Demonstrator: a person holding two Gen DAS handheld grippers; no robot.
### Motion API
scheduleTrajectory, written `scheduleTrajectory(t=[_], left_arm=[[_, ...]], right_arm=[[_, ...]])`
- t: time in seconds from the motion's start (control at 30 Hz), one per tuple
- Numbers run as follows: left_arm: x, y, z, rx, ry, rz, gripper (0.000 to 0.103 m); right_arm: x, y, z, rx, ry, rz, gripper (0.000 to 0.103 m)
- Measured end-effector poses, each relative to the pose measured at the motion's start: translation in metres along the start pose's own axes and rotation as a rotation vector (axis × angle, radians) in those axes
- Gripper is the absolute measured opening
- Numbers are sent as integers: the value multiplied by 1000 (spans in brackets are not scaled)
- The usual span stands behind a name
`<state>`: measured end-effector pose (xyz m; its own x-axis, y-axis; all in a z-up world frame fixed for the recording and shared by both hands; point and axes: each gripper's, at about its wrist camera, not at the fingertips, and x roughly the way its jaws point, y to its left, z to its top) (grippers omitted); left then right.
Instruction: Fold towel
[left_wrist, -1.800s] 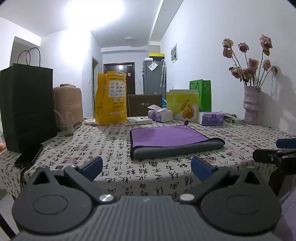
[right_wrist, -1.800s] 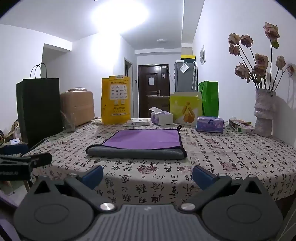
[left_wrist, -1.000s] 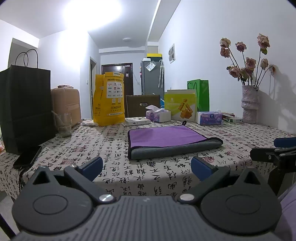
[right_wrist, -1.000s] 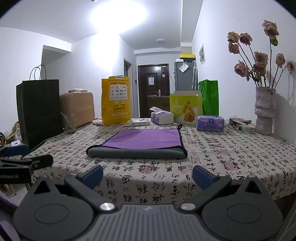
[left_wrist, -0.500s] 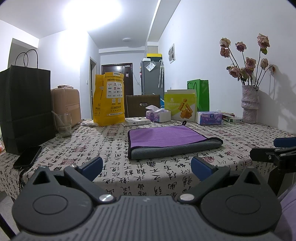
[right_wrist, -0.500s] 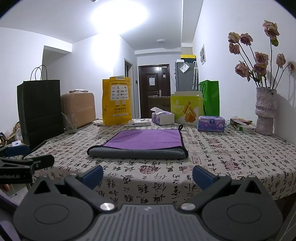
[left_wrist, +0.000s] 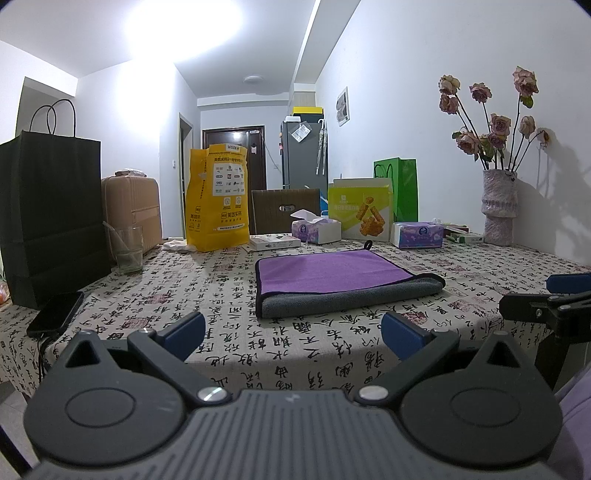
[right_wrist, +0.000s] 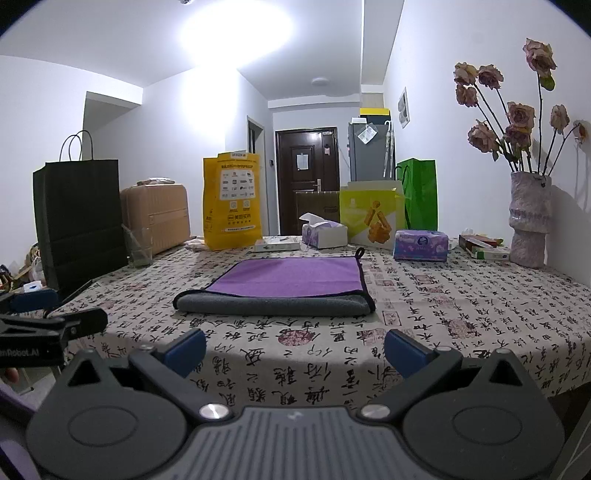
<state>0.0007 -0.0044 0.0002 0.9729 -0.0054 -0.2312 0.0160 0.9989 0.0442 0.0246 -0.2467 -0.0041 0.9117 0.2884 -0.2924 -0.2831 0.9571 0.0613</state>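
A towel (left_wrist: 340, 282), purple on top and grey underneath, lies folded flat in the middle of the table; it also shows in the right wrist view (right_wrist: 280, 286). Its grey folded edge faces me and a small black hanging loop sits at its far right corner. My left gripper (left_wrist: 293, 330) is open and empty, held back at the table's near edge, left of the towel. My right gripper (right_wrist: 295, 345) is open and empty, also at the near edge. Each gripper shows at the side of the other's view.
The table (left_wrist: 184, 295) has a cloth printed with characters. A black paper bag (left_wrist: 51, 218), a phone (left_wrist: 55, 312) and a glass (left_wrist: 129, 249) stand at the left. A yellow bag (left_wrist: 218, 206), tissue boxes (left_wrist: 316, 229) and a flower vase (left_wrist: 498, 210) line the back.
Both grippers have stayed nearly still, with only a slight shift of view. The towel has not moved.
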Motion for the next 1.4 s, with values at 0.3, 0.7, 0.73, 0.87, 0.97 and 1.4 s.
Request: scheduleTrajectory(t=[0.3, 0.7, 0.73, 0.87, 0.97, 1.4], left_arm=[[0, 0, 0, 1, 0, 1, 103], [0, -1, 0, 1, -1, 2, 103], [0, -1, 0, 1, -1, 1, 103], [0, -1, 0, 2, -1, 1, 103], [0, -1, 0, 2, -1, 1, 103], [0, -1, 0, 3, -1, 1, 103]], right_arm=[[-1, -1, -1, 0, -1, 5, 103], [-1, -2, 0, 3, 1, 2, 103], [-1, -2, 0, 4, 2, 3, 103], [0, -2, 0, 5, 3, 5, 103], [0, -2, 0, 5, 3, 4, 103], [0, -1, -1, 3, 1, 8, 103]])
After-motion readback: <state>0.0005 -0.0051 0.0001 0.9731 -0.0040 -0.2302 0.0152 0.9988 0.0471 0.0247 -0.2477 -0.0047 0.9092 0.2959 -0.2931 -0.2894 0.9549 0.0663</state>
